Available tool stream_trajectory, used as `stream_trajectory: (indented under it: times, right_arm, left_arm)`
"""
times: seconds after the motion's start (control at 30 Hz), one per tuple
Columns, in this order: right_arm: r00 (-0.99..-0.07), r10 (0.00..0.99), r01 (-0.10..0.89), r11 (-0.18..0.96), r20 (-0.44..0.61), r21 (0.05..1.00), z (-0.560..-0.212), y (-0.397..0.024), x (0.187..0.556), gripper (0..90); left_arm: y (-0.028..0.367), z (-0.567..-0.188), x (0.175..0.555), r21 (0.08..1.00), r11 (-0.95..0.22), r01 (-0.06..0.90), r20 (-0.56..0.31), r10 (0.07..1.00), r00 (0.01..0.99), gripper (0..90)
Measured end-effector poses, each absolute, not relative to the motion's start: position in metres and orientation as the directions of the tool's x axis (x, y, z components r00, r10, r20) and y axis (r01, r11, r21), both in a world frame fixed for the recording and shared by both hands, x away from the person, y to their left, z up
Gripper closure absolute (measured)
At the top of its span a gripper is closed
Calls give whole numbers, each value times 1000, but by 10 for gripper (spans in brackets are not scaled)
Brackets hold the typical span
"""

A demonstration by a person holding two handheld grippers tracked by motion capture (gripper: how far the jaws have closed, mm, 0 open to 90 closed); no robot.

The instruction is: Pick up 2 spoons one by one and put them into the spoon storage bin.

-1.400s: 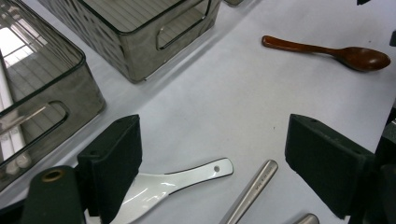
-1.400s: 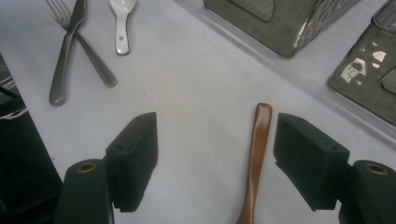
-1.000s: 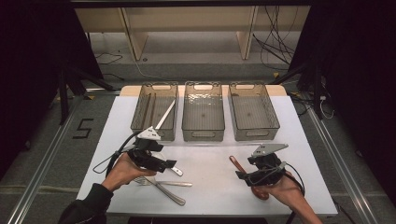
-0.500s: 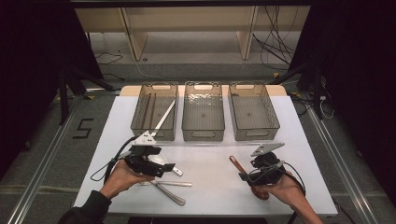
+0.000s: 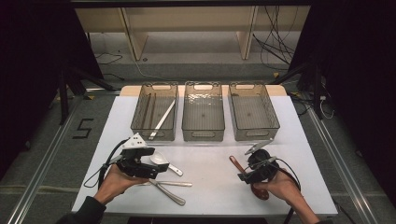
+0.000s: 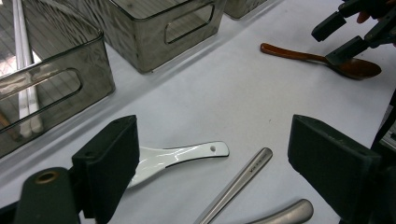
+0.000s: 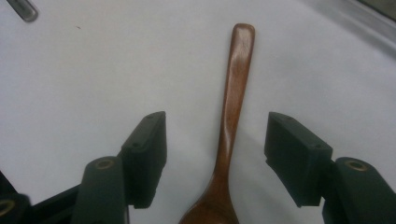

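A brown wooden spoon (image 7: 235, 84) lies on the white table (image 5: 210, 172) at the front right, its handle (image 5: 235, 163) pointing away. My right gripper (image 7: 222, 156) straddles that handle. Its jaws have just been closing, but the pads stand clear of the wood on both sides. It also shows in the high view as the right gripper (image 5: 246, 173). At the front left, my left gripper (image 5: 155, 170) hangs open above a white ceramic spoon (image 6: 187, 152) and two metal utensil handles (image 6: 239, 179). Nothing is between the left gripper (image 6: 219, 163) jaws.
Three clear plastic bins stand in a row at the back: the left bin (image 5: 138, 122) holds long white and wooden sticks, while the middle bin (image 5: 186, 122) and the right bin (image 5: 272, 122) look bare. The table's front edge is close to both hands.
My left gripper has drifted toward the front left, lower over the white spoon. My right gripper has sunk over the wooden spoon and its jaws have narrowed.
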State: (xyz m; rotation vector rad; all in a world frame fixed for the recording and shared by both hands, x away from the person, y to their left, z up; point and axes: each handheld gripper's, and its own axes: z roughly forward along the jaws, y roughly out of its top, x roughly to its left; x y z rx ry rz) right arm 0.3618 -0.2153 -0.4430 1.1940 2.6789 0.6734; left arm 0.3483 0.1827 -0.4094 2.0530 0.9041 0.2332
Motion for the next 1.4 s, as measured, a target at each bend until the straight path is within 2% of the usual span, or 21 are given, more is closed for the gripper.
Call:
stream_trajectory:
  times: [0.6, 0.9, 1.1, 1.4]
  right_arm:
    - [-689, 723, 697, 641, 53, 322, -457, -212, 372, 689]
    - [-698, 716, 687, 662, 16, 300, -457, -210, 371, 814]
    - [-710, 704, 674, 676, 8, 298, -456, -210, 370, 823]
    - [-723, 691, 645, 660, 25, 385, -439, -213, 369, 827]
  left_arm:
    - [186, -409, 345, 786, -362, 501, -139, 686, 714, 161]
    - [186, -411, 345, 782, -370, 501, -134, 686, 716, 161]
    - [187, -412, 346, 782, -371, 500, -130, 688, 714, 161]
    - [188, -411, 346, 785, -363, 502, -130, 695, 707, 161]
